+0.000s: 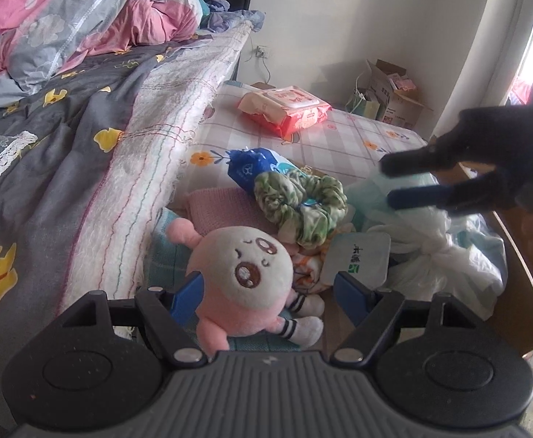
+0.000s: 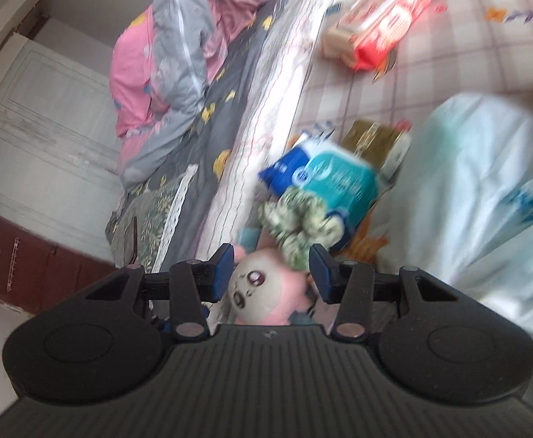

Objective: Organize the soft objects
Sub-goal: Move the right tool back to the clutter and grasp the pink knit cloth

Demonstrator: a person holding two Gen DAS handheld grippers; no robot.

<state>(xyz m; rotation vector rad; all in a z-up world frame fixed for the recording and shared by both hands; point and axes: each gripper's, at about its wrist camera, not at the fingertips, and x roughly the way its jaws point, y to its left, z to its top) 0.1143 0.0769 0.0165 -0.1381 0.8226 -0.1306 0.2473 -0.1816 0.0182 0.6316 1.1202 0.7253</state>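
Observation:
A pink and white plush toy lies face up in a heap of soft things beside the bed. My left gripper is open around it: the left pad is next to its side and the right pad stands clear. Behind it lie a green scrunchie, a blue tissue pack and a pink knitted cloth. My right gripper hovers at the right over a pale plastic bag, open and holding nothing. In the blurred right wrist view, the right gripper looks down on the plush toy and scrunchie.
A bed with a grey quilt and a bunched pink duvet fills the left. A red wipes pack lies on the checked sheet behind. Cardboard boxes stand by the wall. A wooden edge borders the right.

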